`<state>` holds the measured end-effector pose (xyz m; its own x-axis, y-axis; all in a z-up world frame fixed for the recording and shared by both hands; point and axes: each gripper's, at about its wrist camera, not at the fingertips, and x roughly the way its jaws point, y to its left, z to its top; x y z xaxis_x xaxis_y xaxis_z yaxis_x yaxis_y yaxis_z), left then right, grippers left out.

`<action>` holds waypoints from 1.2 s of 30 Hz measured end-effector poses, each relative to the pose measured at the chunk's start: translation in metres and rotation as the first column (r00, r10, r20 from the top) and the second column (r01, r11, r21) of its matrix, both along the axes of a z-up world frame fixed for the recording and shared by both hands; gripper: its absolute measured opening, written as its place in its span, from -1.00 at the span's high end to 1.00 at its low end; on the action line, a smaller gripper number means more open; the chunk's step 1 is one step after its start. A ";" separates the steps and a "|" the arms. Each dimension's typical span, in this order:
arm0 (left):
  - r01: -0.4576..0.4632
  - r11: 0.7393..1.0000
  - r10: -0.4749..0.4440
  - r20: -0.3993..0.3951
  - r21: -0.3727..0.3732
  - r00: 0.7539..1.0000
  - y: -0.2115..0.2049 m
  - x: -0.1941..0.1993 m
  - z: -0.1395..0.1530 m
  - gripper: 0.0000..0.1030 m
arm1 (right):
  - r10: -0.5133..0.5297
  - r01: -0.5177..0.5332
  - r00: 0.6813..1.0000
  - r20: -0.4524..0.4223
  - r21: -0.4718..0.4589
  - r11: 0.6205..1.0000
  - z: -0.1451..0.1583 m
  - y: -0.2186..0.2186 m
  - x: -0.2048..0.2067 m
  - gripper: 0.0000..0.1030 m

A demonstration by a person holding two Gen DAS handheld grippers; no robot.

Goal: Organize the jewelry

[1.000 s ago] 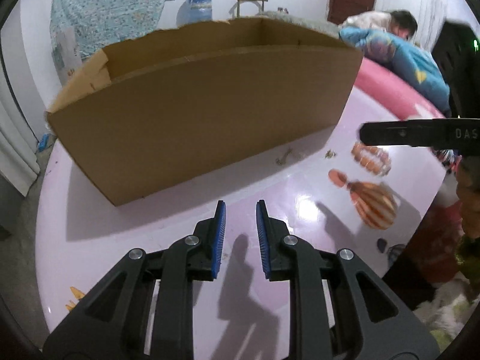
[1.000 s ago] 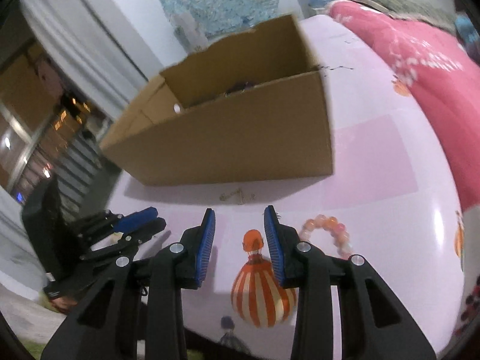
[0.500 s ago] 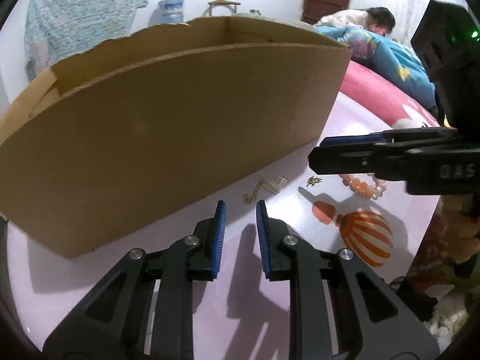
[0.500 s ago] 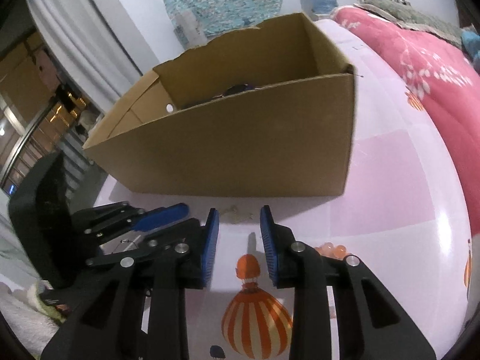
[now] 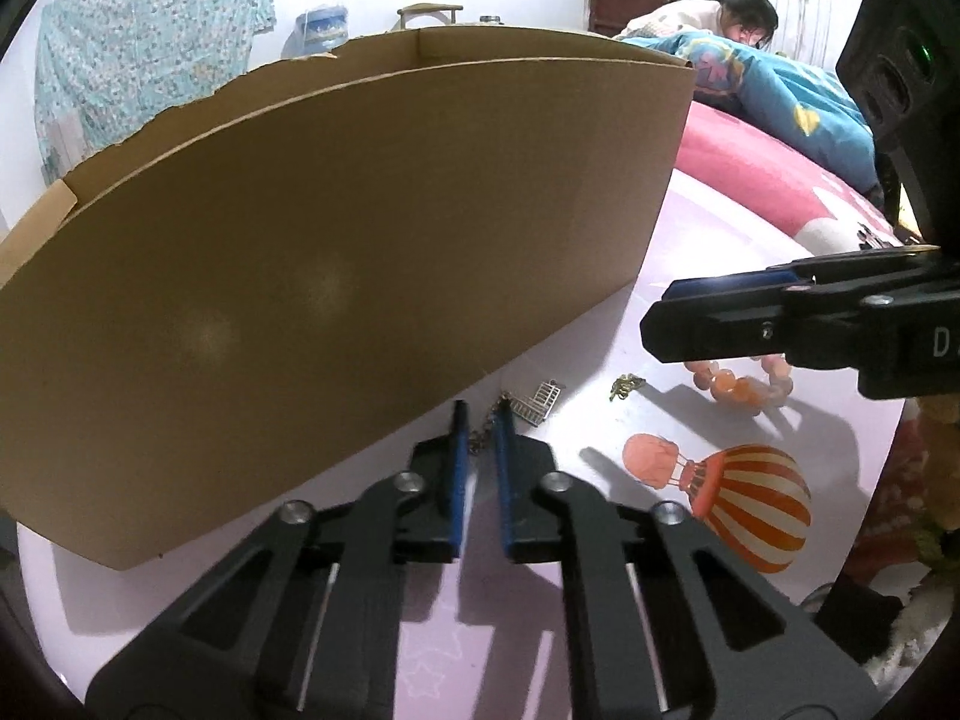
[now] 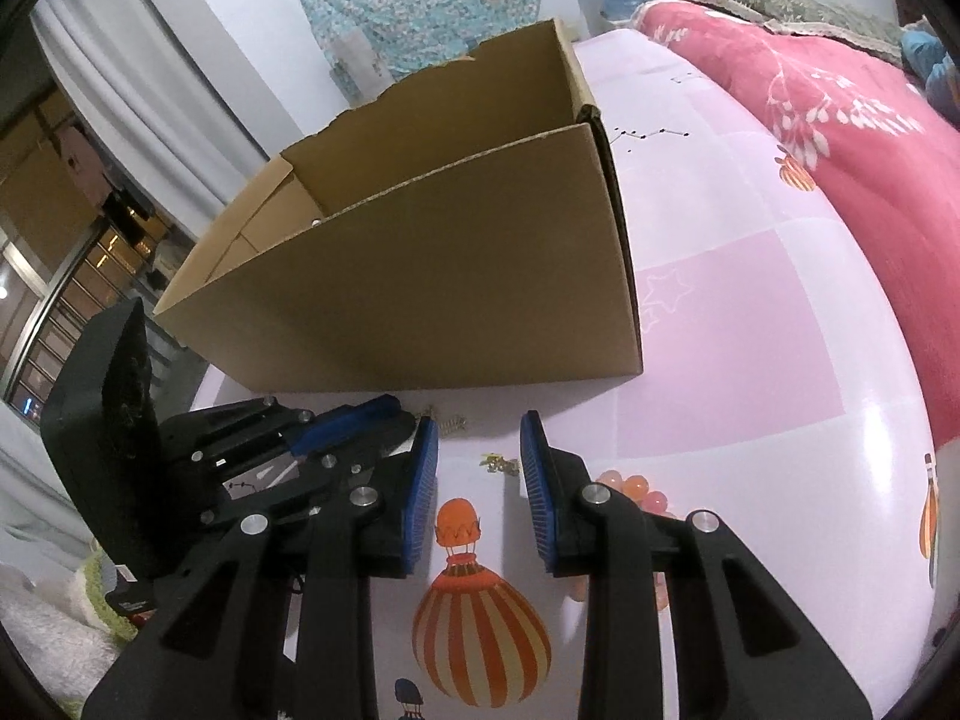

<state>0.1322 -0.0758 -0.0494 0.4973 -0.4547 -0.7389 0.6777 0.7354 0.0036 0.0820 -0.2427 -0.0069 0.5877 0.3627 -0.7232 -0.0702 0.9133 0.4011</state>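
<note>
- My left tongs (image 5: 481,414) have just been closing. Their blue pads now stand drawn close on the links of a silver chain (image 5: 480,441), with only a slim gap between them.
- The chain lies on the pink counter (image 5: 600,600), right at the foot of the near wall of the cardboard box (image 5: 360,270). Its grid-shaped pendant (image 5: 540,402) rests just past my right pad.
- The box is open-topped with a torn far rim, and it stands toward the far side of the counter. I cannot see what is inside from either view.
- My right tongs (image 6: 478,438) are spread and pinch nothing.
- A small gold piece (image 6: 498,463) lies on the counter between their pads, touching neither.
- A bracelet of peach beads (image 6: 636,489) lies just beside my right-hand pad, partly hidden behind that finger.
- From the left camera, the bracelet sits under the side-on tips of my right tongs, toward the counter's right edge. The gold piece lies between it and the pendant.
- An orange striped balloon print (image 5: 744,504) on the counter's cover sits nearer me than the bracelet.
</note>
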 end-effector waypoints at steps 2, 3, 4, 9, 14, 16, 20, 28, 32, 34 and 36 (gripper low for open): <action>0.002 1.000 -0.002 -0.005 -0.008 1.000 0.002 0.000 0.001 0.96 | -0.002 0.002 1.000 0.001 0.002 1.000 0.000 0.000 -0.001 0.45; 0.002 1.000 -0.002 -0.003 -0.010 1.000 0.004 -0.001 0.001 0.97 | -0.003 0.003 1.000 0.001 0.002 1.000 0.001 -0.001 -0.002 0.45; -0.004 1.000 0.004 0.001 -0.010 1.000 0.007 -0.003 0.001 0.97 | -0.003 0.003 1.000 0.001 0.004 1.000 0.001 0.000 -0.003 0.45; -0.050 0.999 0.050 -0.005 -0.012 0.999 0.024 -0.014 0.001 0.97 | 0.010 -0.010 1.000 0.000 -0.011 1.000 0.001 0.004 -0.003 0.45; -0.138 0.990 0.138 -0.015 0.010 0.990 0.059 -0.023 0.002 0.97 | 0.045 -0.046 0.999 -0.009 -0.048 0.998 -0.002 0.018 0.001 0.44; -0.176 0.984 0.176 -0.017 0.014 0.984 0.072 -0.025 0.003 0.97 | 0.057 -0.058 0.998 -0.014 -0.064 0.996 -0.004 0.023 0.007 0.44; -0.229 0.974 0.229 -0.029 0.004 0.973 0.091 -0.025 0.003 0.97 | 0.084 -0.087 0.996 -0.027 -0.126 0.988 -0.010 0.034 0.019 0.44; -0.250 0.968 0.249 -0.038 -0.015 0.968 0.104 -0.022 0.004 0.97 | 0.141 -0.143 0.990 -0.026 -0.287 0.947 -0.017 0.057 0.028 0.44; -0.250 0.968 0.250 -0.037 -0.022 0.968 0.102 -0.020 0.003 0.97 | 0.160 -0.155 0.987 -0.018 -0.369 0.916 -0.018 0.067 0.025 0.44; -0.251 0.968 0.251 -0.037 -0.024 0.967 0.103 -0.022 0.002 0.97 | 0.166 -0.159 0.986 -0.016 -0.382 0.910 -0.017 0.069 0.024 0.44; -0.253 0.967 0.252 -0.037 -0.027 0.967 0.104 -0.022 0.001 0.97 | 0.165 -0.159 0.986 -0.016 -0.383 0.910 -0.018 0.070 0.024 0.45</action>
<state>0.1098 0.0284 -0.0489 0.5747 -0.3409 -0.7440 0.4698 0.8818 -0.0412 0.1058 -0.1728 -0.0245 0.5571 0.1522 -0.8164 -0.2339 0.9720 0.0216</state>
